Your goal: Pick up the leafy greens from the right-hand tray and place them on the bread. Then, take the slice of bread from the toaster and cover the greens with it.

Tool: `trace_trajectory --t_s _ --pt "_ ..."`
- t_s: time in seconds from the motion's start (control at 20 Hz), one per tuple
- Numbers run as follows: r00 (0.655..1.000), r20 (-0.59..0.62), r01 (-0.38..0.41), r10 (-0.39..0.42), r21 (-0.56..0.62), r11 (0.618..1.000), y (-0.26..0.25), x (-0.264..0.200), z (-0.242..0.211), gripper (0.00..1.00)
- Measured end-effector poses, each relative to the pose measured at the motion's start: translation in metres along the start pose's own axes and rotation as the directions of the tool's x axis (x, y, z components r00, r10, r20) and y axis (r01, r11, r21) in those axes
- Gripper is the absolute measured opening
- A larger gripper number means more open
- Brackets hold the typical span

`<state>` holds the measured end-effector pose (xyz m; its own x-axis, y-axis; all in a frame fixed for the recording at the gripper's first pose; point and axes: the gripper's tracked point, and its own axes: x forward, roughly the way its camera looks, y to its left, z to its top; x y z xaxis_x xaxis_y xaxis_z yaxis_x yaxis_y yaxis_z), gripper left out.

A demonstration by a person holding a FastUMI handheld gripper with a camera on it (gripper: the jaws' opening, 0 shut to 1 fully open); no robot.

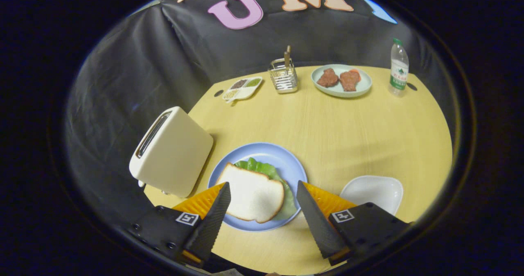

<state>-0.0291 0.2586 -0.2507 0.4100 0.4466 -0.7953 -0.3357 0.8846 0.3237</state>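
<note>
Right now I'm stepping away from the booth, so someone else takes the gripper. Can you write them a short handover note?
Gripper: open, holding nothing, jaws spread on either side of the blue plate.
Bread slice lies on the plate on top of the leafy greens, which show at its far and right edges.
Toaster stands beside the plate; no bread shows in its slot.
White tray, on the plate's other side, holds no greens.
Done: greens placed and covered.
Left: apparently nothing; just draw the gripper back.
</note>
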Motion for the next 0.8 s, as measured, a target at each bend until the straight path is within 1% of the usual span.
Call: trace_trajectory --t_s 0.15,0.25,0.4,0.55,0.65,0.8 --pt "0.996 0.087 0.0 0.004 -0.051 0.999 -0.001 -0.024 0.011 1.0" --pt "0.988 0.156 0.003 0.011 -0.088 0.996 0.001 -0.042 0.018 1.0" --pt "0.961 0.277 0.051 -0.006 -0.154 0.987 -0.007 -0.076 0.032 1.0" --pt "0.918 0.393 0.126 -0.051 -0.166 0.978 -0.02 -0.112 0.047 1.0" --pt "0.877 0.467 0.202 -0.111 -0.15 0.968 -0.038 -0.136 0.059 1.0" --pt "0.812 0.558 0.268 -0.171 -0.095 0.959 -0.057 -0.174 0.074 1.0"
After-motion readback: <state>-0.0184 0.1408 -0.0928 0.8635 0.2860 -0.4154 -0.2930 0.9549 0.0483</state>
